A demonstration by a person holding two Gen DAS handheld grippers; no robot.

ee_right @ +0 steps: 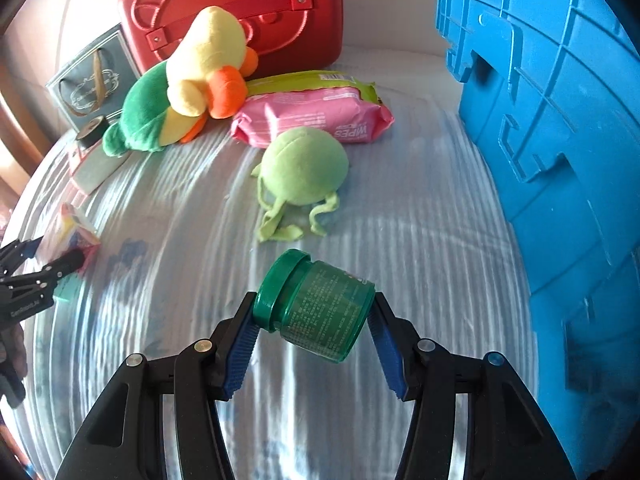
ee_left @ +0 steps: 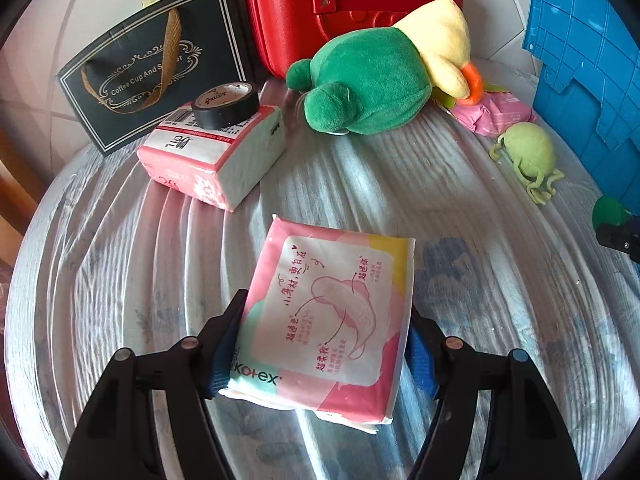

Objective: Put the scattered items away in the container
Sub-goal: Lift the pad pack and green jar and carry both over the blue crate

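The blue container rises to the right of the right gripper, close by. Ahead of both grippers, at the far edge of the bed, stands a red case, with a green and yellow plush lying before it. The left gripper clamps a pink pad pack between its 2 blue pads, lifted off the bed. Beyond it to the left lies a tissue pack carrying a black tape roll. The right gripper grips a green jar, tilted, with a small green plush just ahead.
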